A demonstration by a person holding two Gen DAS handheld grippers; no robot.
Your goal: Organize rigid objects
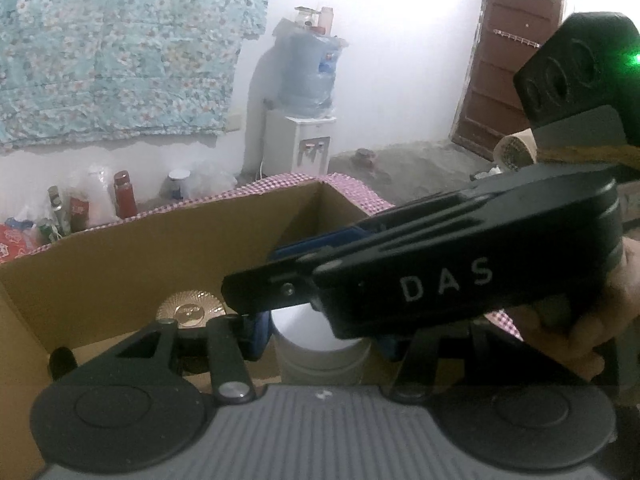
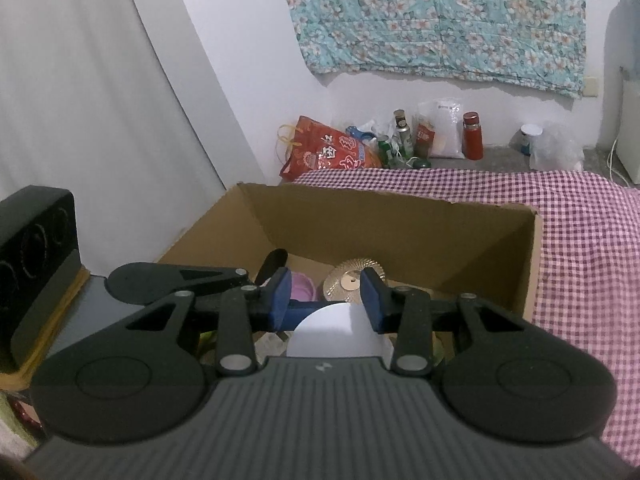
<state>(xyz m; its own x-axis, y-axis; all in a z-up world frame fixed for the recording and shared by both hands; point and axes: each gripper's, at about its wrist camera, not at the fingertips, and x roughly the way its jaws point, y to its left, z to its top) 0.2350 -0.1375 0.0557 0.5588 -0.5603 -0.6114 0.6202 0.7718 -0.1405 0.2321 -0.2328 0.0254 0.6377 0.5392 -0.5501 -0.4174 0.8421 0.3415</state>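
While gripped over the cardboard box (image 2: 400, 232), white lidded round jar (image 2: 340, 332).

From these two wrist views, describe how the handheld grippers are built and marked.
Both are matte black linkage grippers with blue finger pads and silver pivot pins on a ribbed grey body. The right gripper carries white letters "DAS" on its side; a green light glows on its black camera block. No sleeve shows.

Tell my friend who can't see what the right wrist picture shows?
A black two-finger gripper with blue pads holds a round white lid over an open brown cardboard box. A shiny gold disc lies inside, and the box sits on a pink checked cloth.
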